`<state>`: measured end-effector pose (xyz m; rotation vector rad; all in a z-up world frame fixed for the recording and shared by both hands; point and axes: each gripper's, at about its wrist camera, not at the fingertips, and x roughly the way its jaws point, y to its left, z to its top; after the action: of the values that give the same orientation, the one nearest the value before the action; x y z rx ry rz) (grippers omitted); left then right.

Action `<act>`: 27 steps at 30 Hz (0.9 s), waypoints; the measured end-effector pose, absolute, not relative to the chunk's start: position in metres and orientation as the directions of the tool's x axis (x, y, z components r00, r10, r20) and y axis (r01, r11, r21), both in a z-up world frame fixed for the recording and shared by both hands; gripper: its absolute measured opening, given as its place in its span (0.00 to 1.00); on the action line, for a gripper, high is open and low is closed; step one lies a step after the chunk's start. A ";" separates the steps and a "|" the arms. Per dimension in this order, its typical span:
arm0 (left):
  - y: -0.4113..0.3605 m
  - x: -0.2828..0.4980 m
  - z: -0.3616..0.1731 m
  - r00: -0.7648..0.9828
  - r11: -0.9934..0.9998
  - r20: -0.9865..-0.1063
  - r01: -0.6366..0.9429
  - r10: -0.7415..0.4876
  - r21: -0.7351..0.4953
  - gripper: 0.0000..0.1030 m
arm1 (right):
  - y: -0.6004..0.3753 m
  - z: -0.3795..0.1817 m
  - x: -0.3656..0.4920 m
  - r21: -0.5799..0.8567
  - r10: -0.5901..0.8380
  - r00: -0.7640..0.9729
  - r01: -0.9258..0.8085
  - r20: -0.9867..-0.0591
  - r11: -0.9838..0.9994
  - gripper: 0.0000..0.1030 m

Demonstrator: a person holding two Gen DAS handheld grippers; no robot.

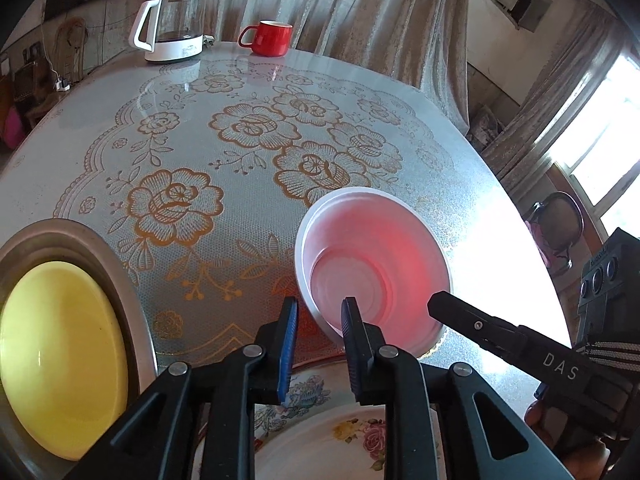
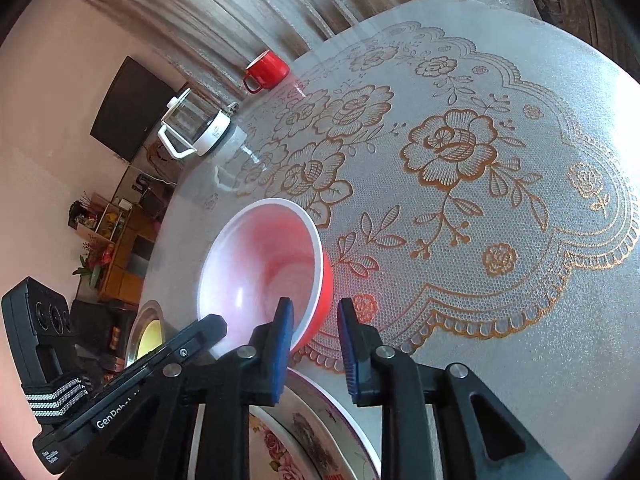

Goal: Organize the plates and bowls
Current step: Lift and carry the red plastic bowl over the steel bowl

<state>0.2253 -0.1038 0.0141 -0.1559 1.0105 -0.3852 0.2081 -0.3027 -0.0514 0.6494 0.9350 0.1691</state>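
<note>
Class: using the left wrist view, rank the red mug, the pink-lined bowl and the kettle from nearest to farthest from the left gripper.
1. Bowl, just ahead of the left gripper, one finger over its rim.
2. Red mug and kettle, both at the table's far edge, kettle to the left; too close to rank.

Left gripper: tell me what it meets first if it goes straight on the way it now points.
Probably the near rim of the red plastic bowl with the white inside, which sits between the left gripper fingers' tips; depth is uncertain.
</note>
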 end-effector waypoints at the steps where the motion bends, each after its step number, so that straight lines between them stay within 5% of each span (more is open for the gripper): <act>1: -0.104 0.224 0.014 0.473 0.921 -0.792 0.246 -0.386 -0.302 0.21 | -0.302 -0.052 0.208 0.588 0.406 0.598 0.138 -0.691 0.797 0.17; 27: -0.060 0.162 0.065 0.674 0.934 -0.647 0.259 -0.357 -0.245 0.17 | -0.254 -0.007 0.185 0.547 0.415 0.655 -0.003 -0.632 0.837 0.13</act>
<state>0.1618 -0.0597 0.0649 -0.1368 0.7556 -0.3480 0.1853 -0.2542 -0.0067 0.5417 0.8316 0.2506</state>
